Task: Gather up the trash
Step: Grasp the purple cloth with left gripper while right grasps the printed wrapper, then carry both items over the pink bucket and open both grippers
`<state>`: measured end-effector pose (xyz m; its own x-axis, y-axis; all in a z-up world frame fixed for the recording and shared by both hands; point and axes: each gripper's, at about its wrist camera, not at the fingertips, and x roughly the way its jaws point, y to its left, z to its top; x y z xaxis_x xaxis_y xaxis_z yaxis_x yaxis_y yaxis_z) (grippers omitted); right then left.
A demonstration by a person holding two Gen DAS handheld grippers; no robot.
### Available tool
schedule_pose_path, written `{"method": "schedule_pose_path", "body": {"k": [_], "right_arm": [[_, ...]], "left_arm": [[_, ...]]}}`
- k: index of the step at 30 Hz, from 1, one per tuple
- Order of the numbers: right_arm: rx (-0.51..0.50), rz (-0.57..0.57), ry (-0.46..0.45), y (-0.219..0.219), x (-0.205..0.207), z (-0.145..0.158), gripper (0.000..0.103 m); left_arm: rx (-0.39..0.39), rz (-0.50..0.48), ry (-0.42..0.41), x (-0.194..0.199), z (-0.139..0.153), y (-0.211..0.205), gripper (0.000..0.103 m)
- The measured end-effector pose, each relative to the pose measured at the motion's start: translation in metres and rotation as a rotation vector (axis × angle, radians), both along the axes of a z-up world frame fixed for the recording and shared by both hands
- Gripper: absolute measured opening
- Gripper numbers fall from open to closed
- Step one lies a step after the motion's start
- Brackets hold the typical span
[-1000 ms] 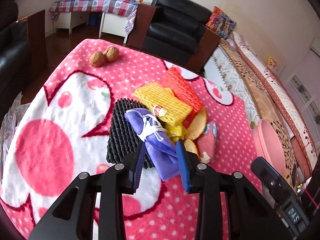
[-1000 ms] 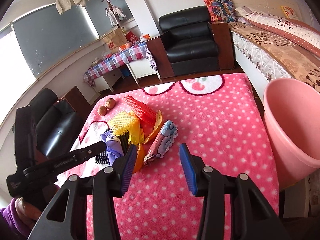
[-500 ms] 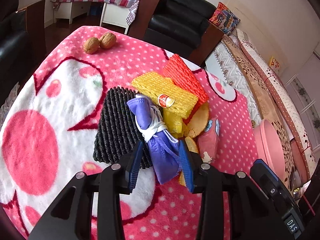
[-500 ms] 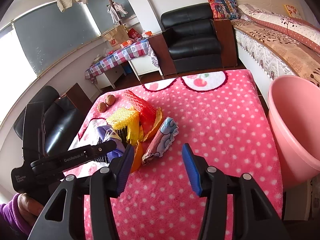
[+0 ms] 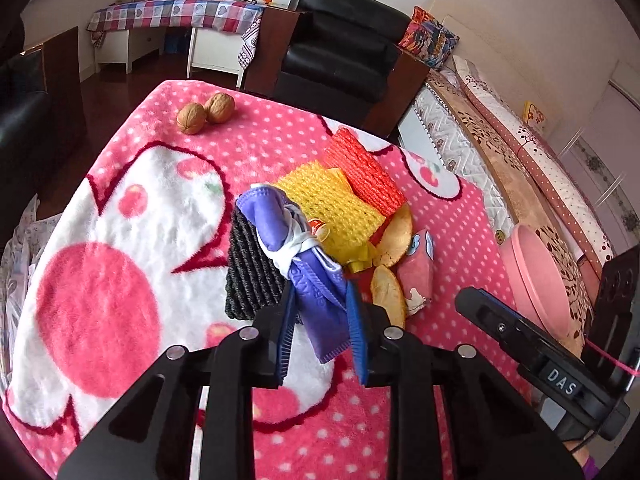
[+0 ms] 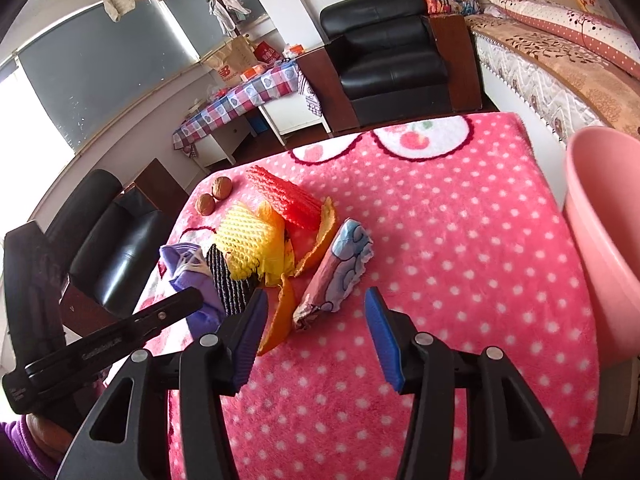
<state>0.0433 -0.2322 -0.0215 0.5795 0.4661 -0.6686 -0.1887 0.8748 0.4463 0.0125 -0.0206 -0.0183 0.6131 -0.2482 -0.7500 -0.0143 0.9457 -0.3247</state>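
A pile of trash lies on the pink blanket [image 5: 280, 136]. In it are a purple mask [image 5: 316, 292] tied with its white loops, a black foam net [image 5: 250, 276], a yellow foam net [image 5: 332, 204], a red foam net [image 5: 364, 172], orange peels [image 5: 388, 292] and a pink-blue wrapper [image 6: 340, 272]. My left gripper [image 5: 320, 320] is closing its jaws on the near end of the purple mask, and both pads touch its sides. My right gripper [image 6: 315, 300] hovers open just before the wrapper and a peel [image 6: 280, 320], holding nothing.
A pink bin [image 6: 608, 240] stands off the table's right edge. Two walnuts [image 5: 206, 112] sit at the far left corner. Beyond the table are a black armchair [image 5: 340, 52], a bed [image 6: 560, 60] and a chequered side table [image 5: 176, 12].
The left jaws have narrowed onto the purple mask, whose far end now stands higher over the black net. The right gripper has sunk closer to the wrapper.
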Motion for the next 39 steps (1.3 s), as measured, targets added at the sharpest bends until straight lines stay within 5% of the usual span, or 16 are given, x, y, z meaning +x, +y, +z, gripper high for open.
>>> {"method": "schedule_pose_path", "body": {"k": [3,13,25,39], "right_arm": [[-0.013,-0.007,0.021,0.007,0.008,-0.006,0.048],[-0.039,-0.016,0.067,0.024,0.017,-0.022,0.01],[-0.099,-0.086,-0.042,-0.014,-0.03,0.014,0.006],[-0.063,-0.184,-0.084,-0.057,-0.053,0.025,0.006]], "left_arm": [[0.024,-0.003,-0.025,-0.002,0.005,0.005,0.024],[0.017,-0.034,-0.081,-0.008,0.014,0.007,0.024],[0.004,-0.076,-0.117,-0.015,0.022,0.001,0.024],[0.0,-0.259,-0.185,-0.005,0.046,-0.072,0.024]]}}
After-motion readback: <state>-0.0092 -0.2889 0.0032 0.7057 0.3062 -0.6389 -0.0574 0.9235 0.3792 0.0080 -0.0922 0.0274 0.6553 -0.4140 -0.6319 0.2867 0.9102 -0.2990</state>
